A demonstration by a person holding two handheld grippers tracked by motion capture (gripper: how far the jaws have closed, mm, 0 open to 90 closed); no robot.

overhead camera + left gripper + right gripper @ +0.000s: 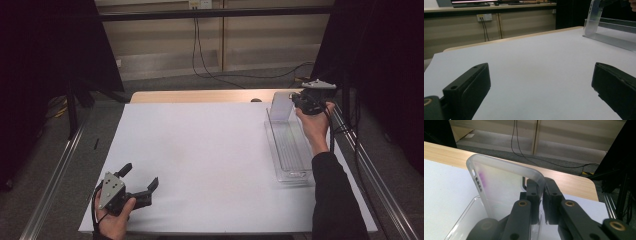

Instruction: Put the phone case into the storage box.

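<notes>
The right tongs (541,195) grip a case (506,187) upright over the tray (289,150) near the counter's (200,150) far right corner, while the left tongs (142,180) rest open at its near left corner.

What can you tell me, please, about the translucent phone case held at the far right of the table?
The phone case is a frosted, translucent shell that looks like soft plastic, with rounded corners, a raised rim and small cutouts along one edge. A faint purple tint shows near those cutouts. It stands upright at the far end of the clear tray. The right hand-held gripper is shut on its rim near one top corner.
</notes>
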